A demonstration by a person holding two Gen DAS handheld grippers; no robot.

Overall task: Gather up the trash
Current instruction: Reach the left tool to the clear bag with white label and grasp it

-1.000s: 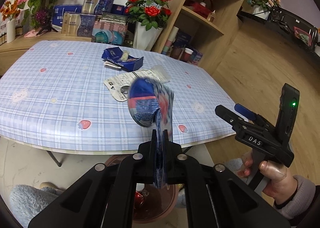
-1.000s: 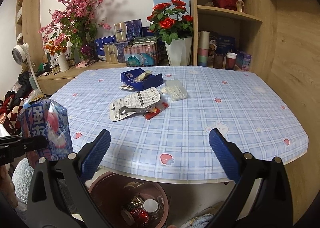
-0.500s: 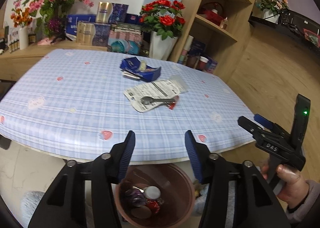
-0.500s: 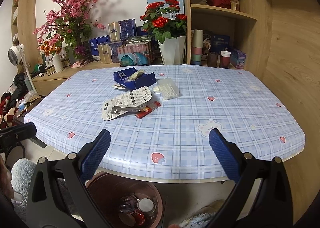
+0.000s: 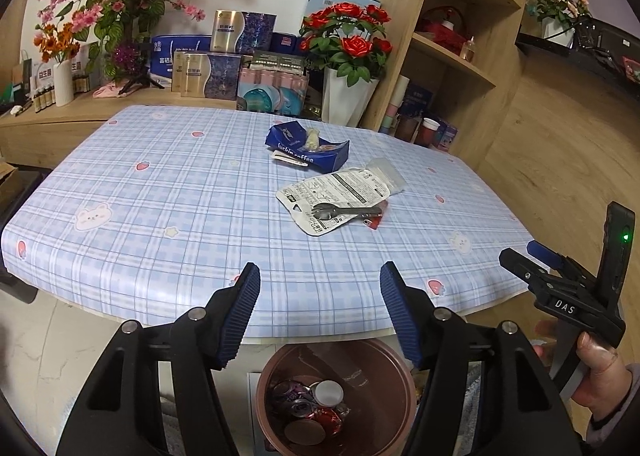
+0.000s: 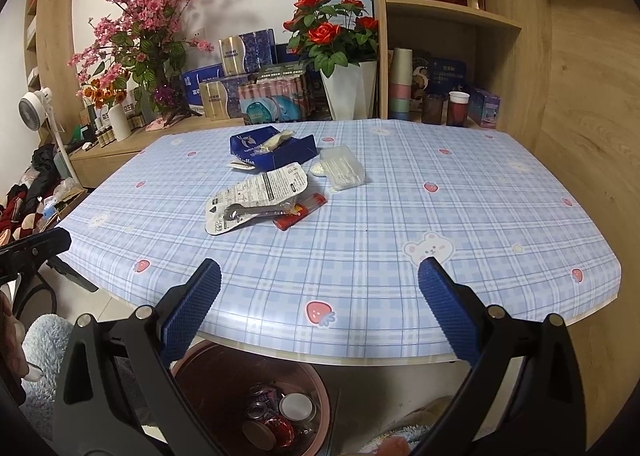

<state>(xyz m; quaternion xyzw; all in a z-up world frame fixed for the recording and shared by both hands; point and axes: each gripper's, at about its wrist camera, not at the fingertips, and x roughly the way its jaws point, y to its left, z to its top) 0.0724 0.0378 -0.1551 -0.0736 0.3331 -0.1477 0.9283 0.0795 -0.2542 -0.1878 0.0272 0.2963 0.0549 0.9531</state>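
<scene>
Both claws are empty right now: the left claw [image 5: 320, 288] sits at the bottom of its frame with its jaws spread wide, hanging over the brown trash bin [image 5: 404, 368] that's tucked under the near edge of the tabletop [image 5: 160, 192], and the right claw [image 6: 320, 288] is spread even wider, also holding nothing. The bin already has a few crushed cans in it. The leftover trash is bunched up around the middle of the tabletop: a white printed pouch [image 6: 260, 192] with a dark metal utensil [image 6: 248, 211] lying across it, a red wrapper [image 6: 300, 212] touching the pouch's lower right edge, a clear plastic box [image 6: 344, 168] just beside it, and a torn blue coffee box [image 6: 276, 148] a bit above in frame. My read is we're between drop-offs, so the next move is reaching a claw forward to that pile, probably the pouch or red wrapper since they're nearest, and pinching a flat edge cleanly without dragging the utensil along.
</scene>
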